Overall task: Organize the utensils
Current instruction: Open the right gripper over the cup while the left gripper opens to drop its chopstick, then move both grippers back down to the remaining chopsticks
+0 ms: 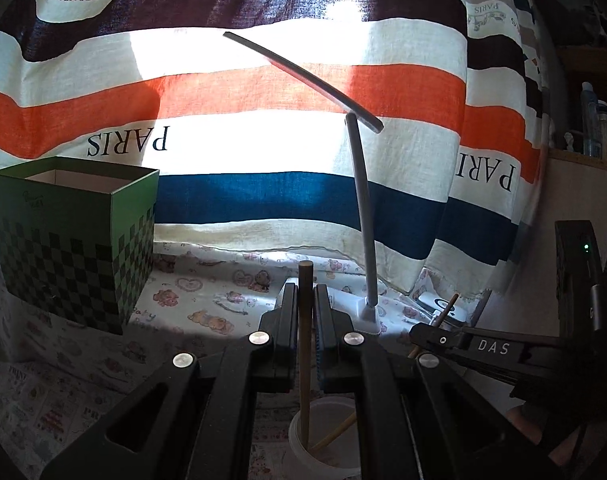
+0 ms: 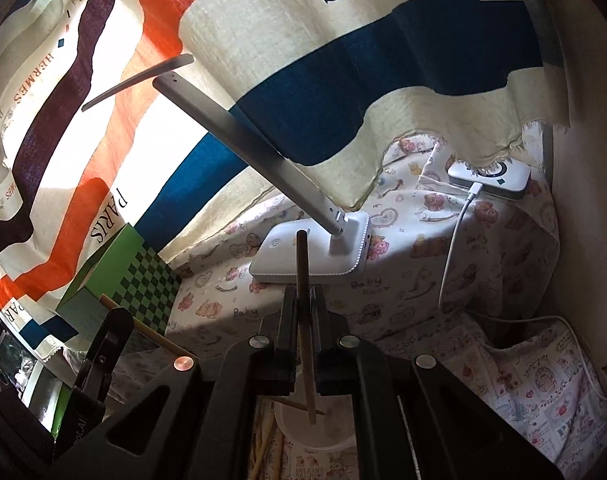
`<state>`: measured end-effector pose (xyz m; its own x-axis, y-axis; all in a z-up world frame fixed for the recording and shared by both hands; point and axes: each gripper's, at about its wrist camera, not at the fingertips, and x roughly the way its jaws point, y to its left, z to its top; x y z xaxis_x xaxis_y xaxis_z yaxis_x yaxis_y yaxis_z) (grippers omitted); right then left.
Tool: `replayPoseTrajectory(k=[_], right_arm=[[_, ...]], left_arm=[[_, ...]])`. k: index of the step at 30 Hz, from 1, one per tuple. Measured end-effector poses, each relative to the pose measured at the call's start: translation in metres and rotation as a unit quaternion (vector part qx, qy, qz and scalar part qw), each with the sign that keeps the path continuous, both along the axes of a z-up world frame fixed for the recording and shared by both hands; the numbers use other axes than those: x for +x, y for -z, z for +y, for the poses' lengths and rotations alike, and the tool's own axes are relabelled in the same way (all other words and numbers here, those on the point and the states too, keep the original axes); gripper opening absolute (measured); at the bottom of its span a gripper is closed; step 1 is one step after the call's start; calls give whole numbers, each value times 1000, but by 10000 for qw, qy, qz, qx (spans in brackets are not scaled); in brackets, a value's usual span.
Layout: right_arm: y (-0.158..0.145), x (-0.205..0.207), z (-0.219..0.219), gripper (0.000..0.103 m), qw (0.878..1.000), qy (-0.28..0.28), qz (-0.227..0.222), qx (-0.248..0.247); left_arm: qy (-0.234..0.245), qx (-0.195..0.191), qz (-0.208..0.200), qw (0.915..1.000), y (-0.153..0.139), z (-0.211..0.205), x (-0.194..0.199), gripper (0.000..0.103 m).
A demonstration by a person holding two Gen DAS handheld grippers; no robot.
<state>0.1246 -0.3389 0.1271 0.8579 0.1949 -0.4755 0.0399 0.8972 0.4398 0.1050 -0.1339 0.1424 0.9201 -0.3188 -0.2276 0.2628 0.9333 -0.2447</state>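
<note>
My left gripper [image 1: 305, 292] is shut on a wooden chopstick [image 1: 304, 360] that stands upright, its lower end inside a white cup [image 1: 303, 440] below the jaws. A second chopstick [image 1: 335, 434] leans in that cup. My right gripper [image 2: 304, 294] is shut on another wooden chopstick [image 2: 305, 340], its lower tip over the same white cup [image 2: 335, 434]. The right gripper shows at the right of the left wrist view [image 1: 435, 338], holding its stick. The left gripper shows at lower left of the right wrist view [image 2: 111, 332].
A green checkered open box [image 1: 75, 240] stands at the left. A white desk lamp [image 1: 369, 312] with a bent arm stands just behind the grippers. A striped cloth [image 1: 263, 140] hangs behind. A white charger with cable [image 2: 489, 178] lies far right. More chopsticks [image 2: 267, 440] lie on the patterned tablecloth.
</note>
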Motion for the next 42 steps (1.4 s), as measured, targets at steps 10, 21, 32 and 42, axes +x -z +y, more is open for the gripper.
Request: replayPoseTrajectory(k=[10, 21, 32, 42], right_arm=[[16, 17, -10, 22, 9986, 217, 468, -61], [-17, -12, 16, 55, 9961, 168, -273, -825], [-28, -63, 89, 60, 9878, -533, -851, -1190], [46, -91, 104, 60, 9868, -573, -422, -1455]], left_arm=[[147, 199, 189, 9995, 11, 1, 6, 14], [-620, 703, -378, 9949, -14, 36, -38, 68], [-1437, 1496, -849, 9745, 0, 96, -99, 88], [-1239, 1057, -363, 9860, 45, 123, -116, 98]])
